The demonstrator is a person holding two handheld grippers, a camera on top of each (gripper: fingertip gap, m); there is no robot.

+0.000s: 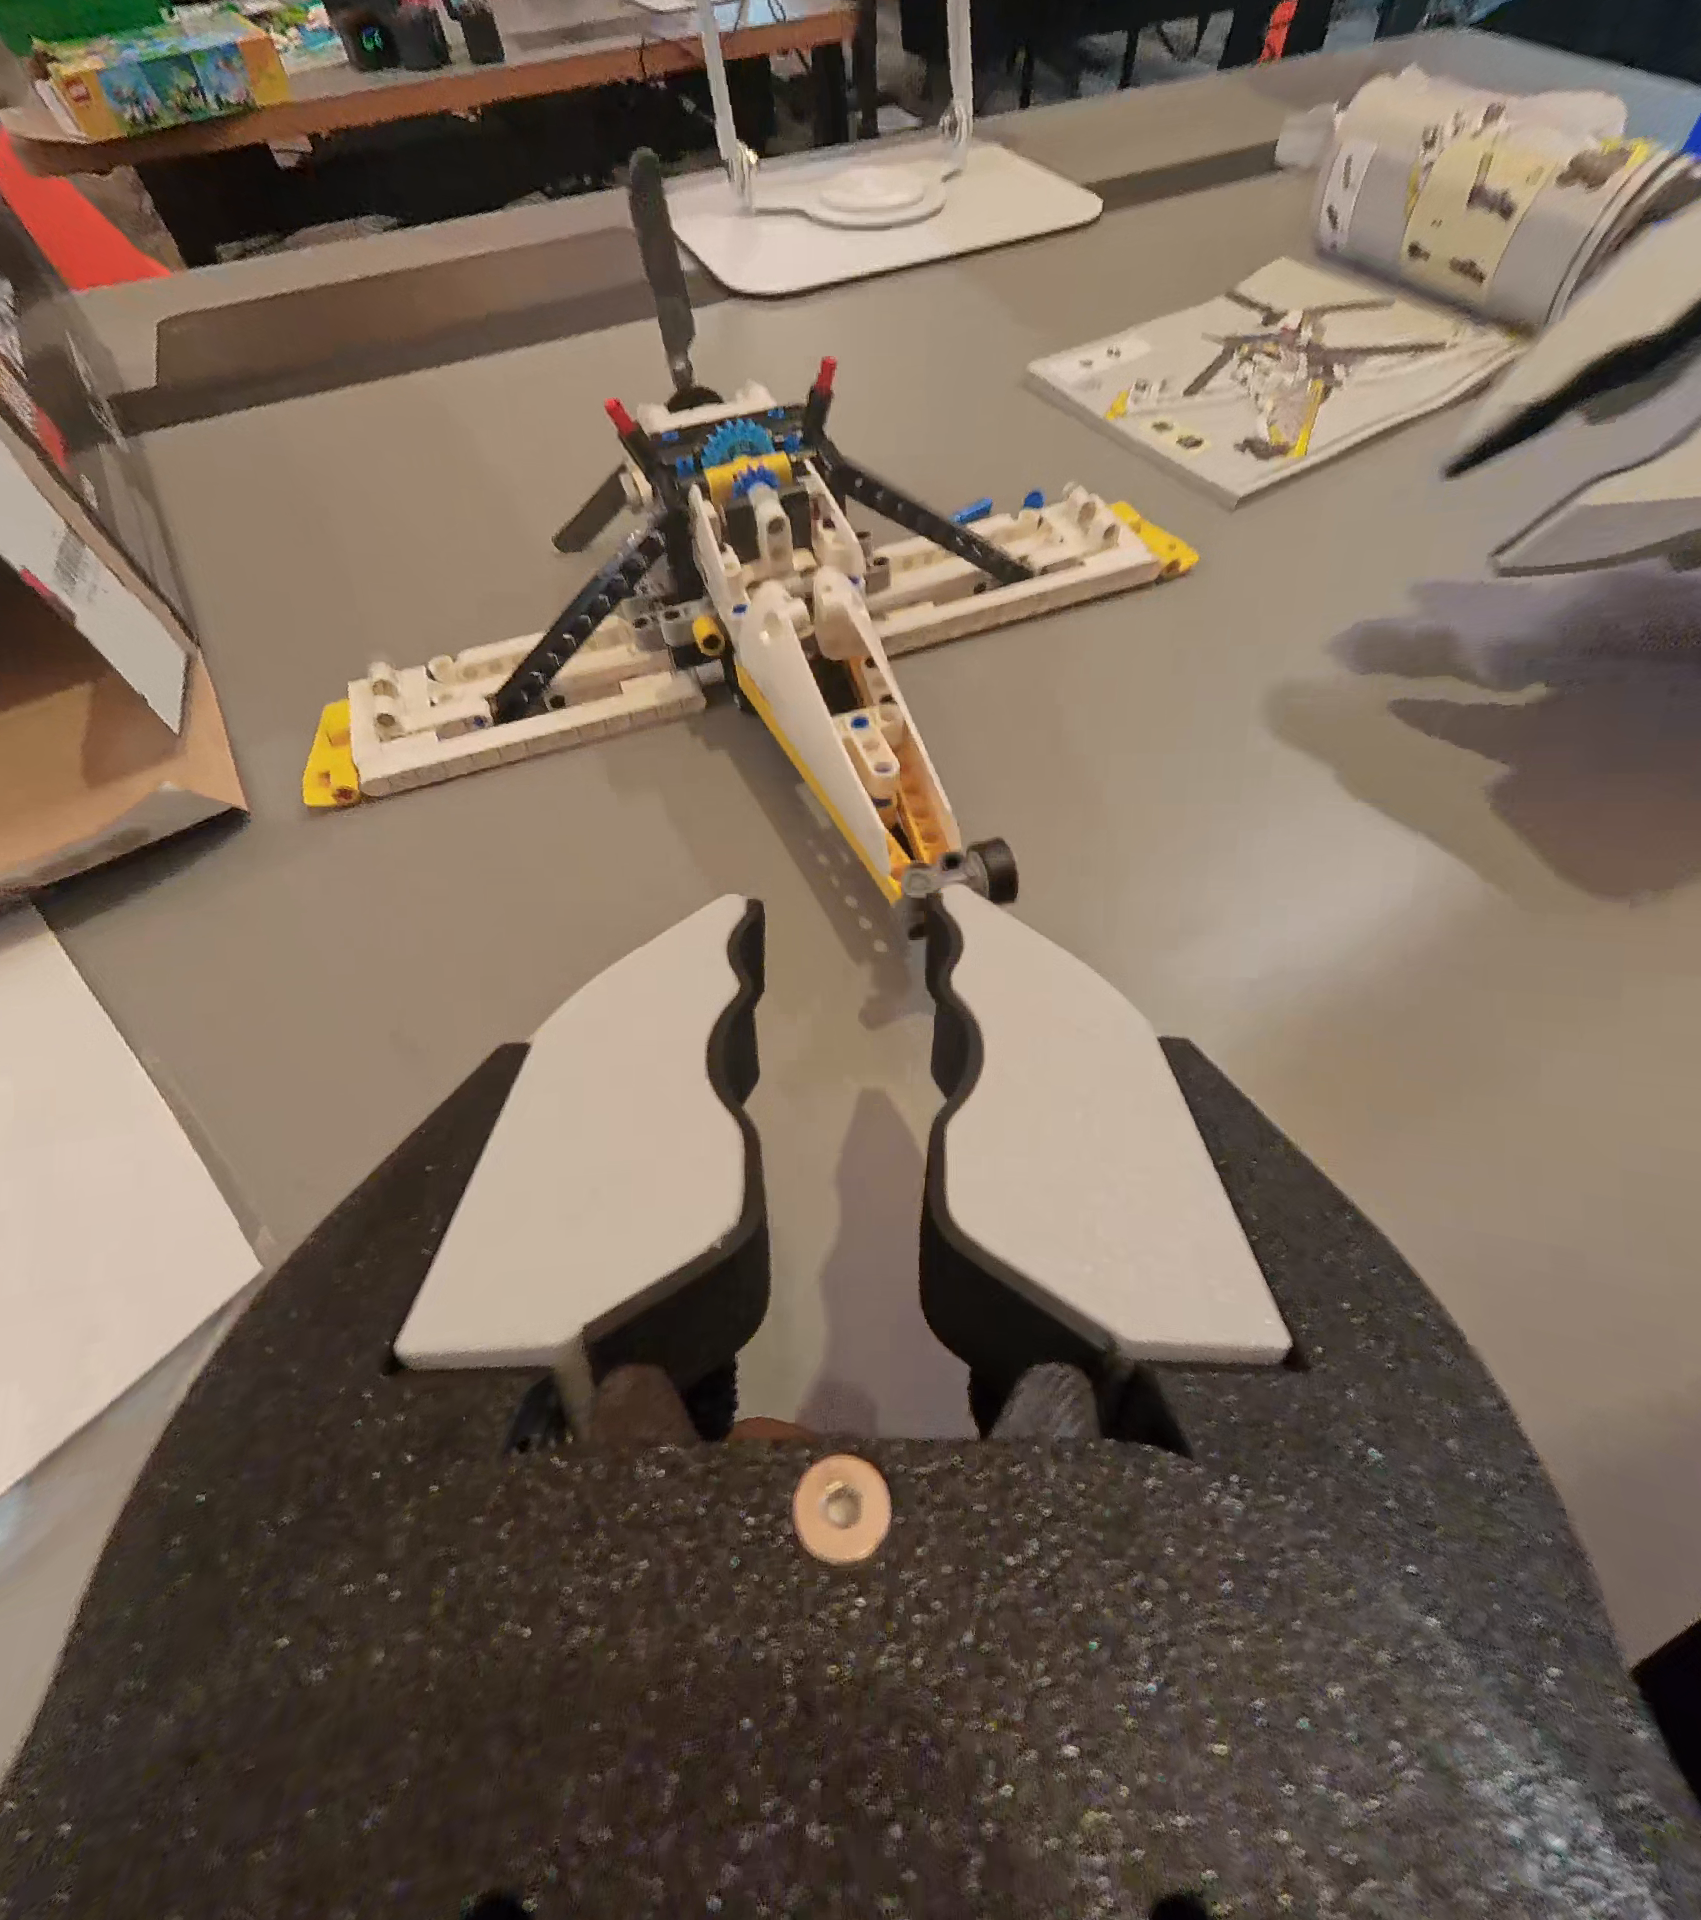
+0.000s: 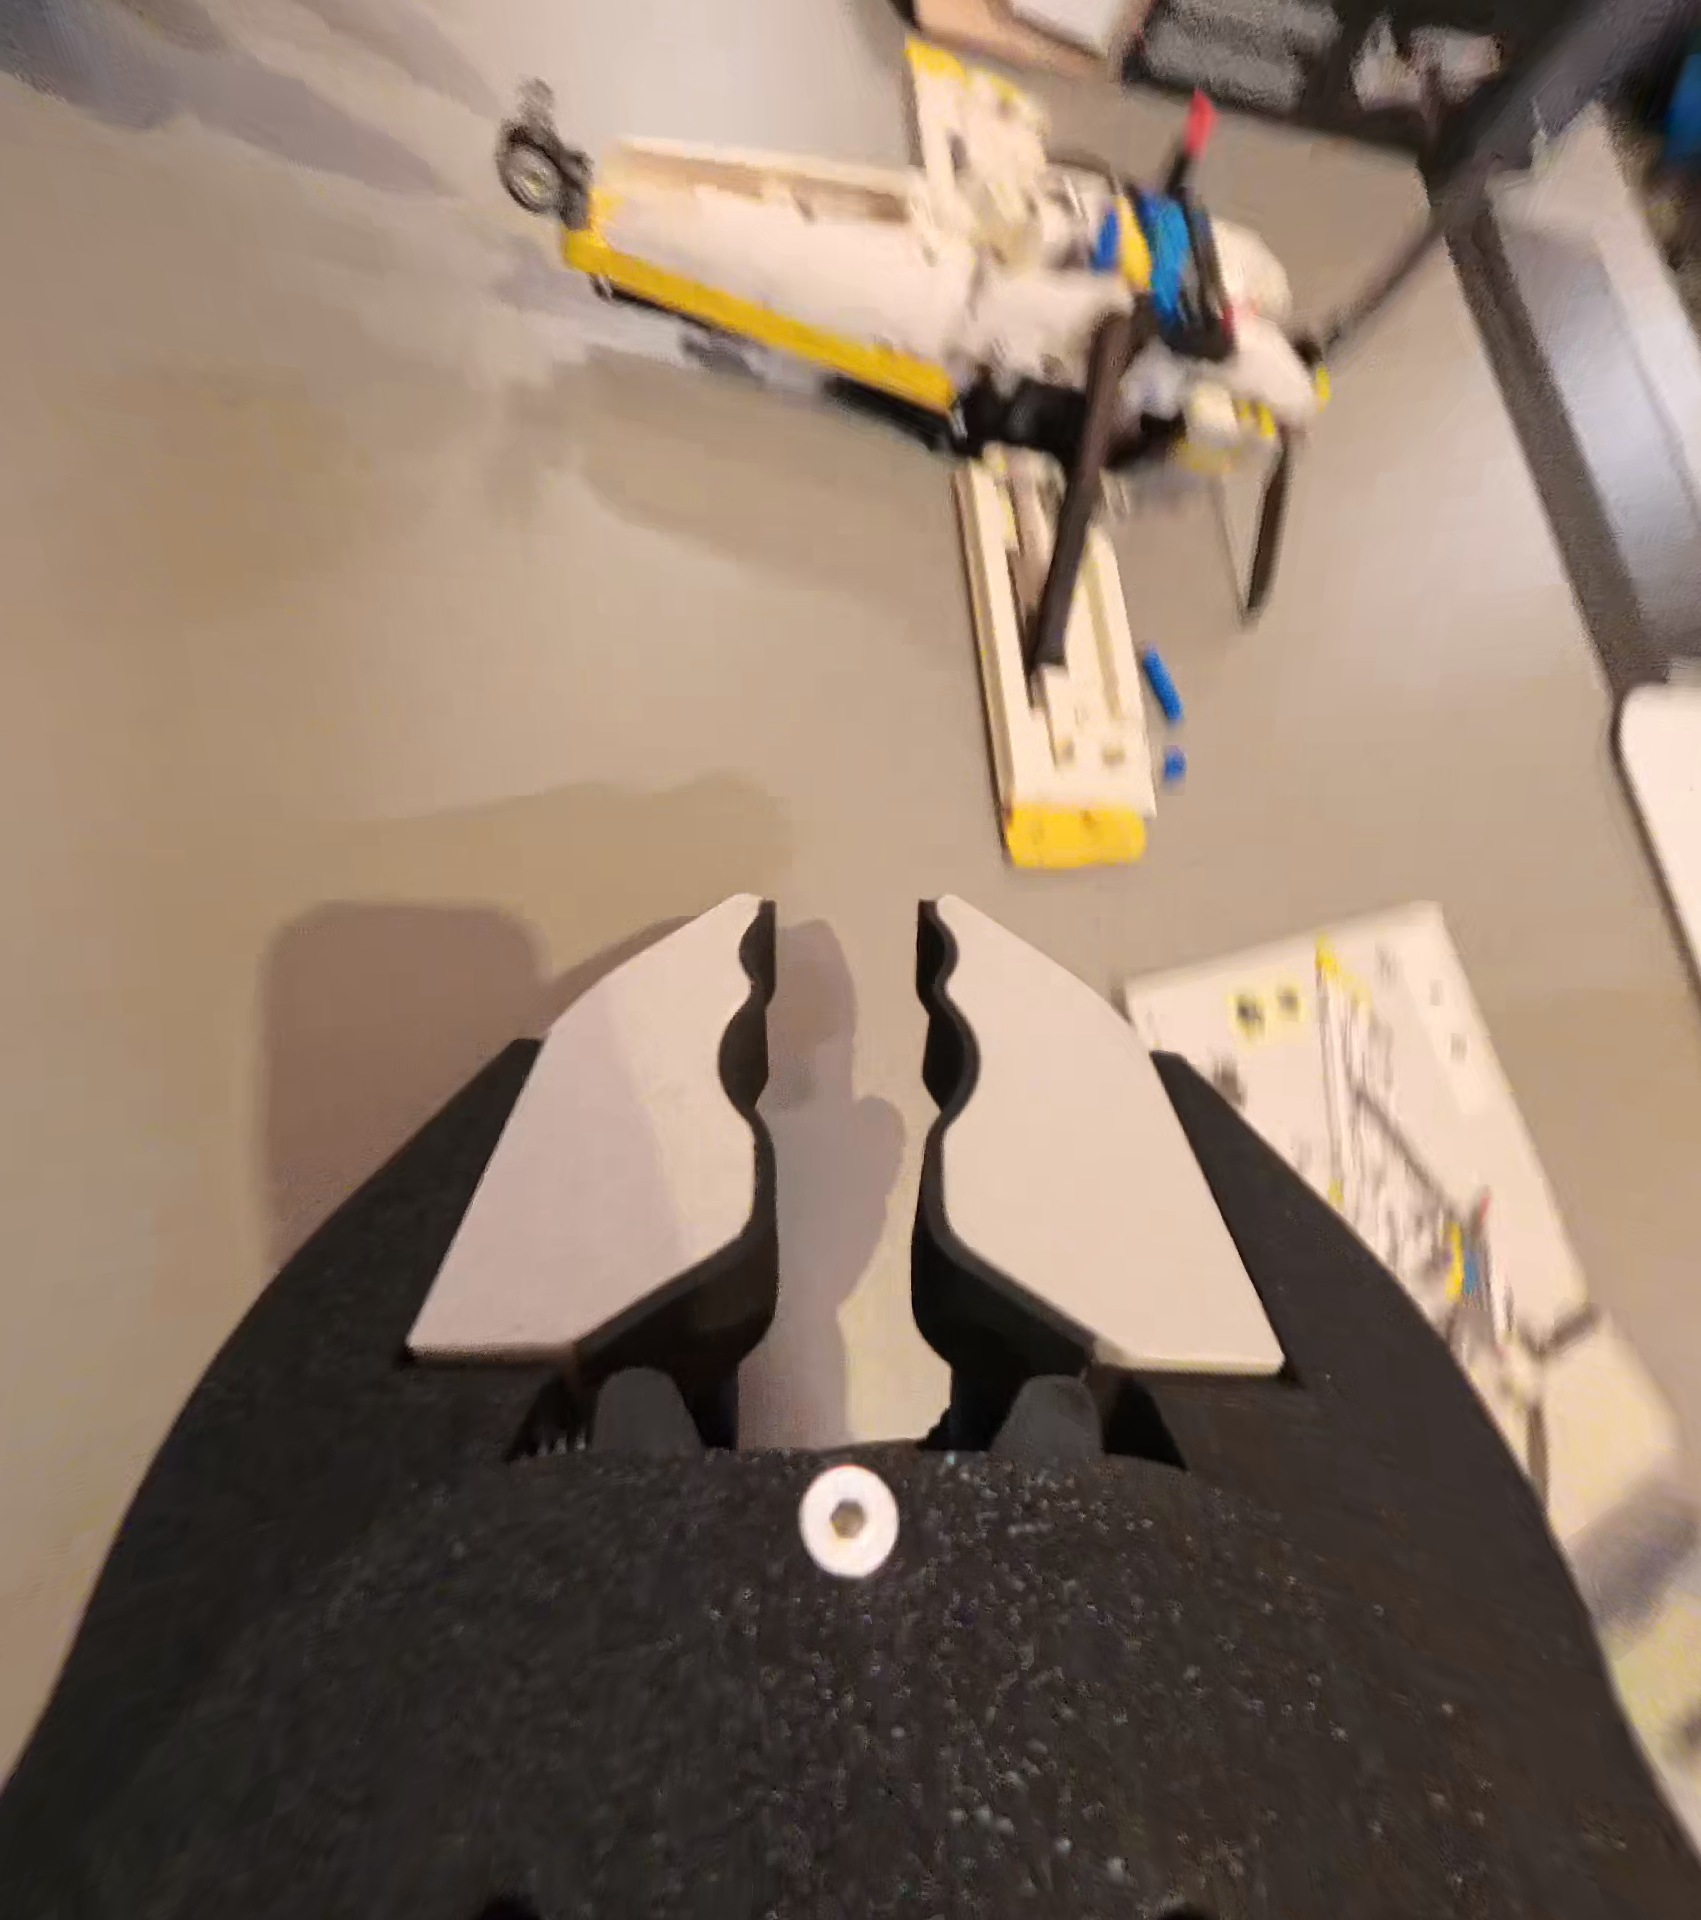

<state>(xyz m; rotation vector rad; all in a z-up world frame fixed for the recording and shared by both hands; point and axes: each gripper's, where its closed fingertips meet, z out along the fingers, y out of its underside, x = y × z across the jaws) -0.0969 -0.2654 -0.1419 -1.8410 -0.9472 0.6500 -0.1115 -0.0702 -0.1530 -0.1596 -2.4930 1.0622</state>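
left wrist view: the left gripper (image 1: pixel 846 920) hangs over the grey desk (image 1: pixel 1241 987), jaws partly apart with nothing in them. its right tip sits just beside the tail wheel (image 1: pixel 993 864) of a white and yellow brick plane (image 1: pixel 773 582) at frame centre. an instruction booklet (image 1: pixel 1272 374) lies upper right, a cardboard box (image 1: pixel 25 582) at left.

right wrist view: blurred. the right gripper (image 2: pixel 846 914) has its jaws partly apart, bare, over the desk; the plane lies in the upper part of the frame, well apart, the booklet lower right.
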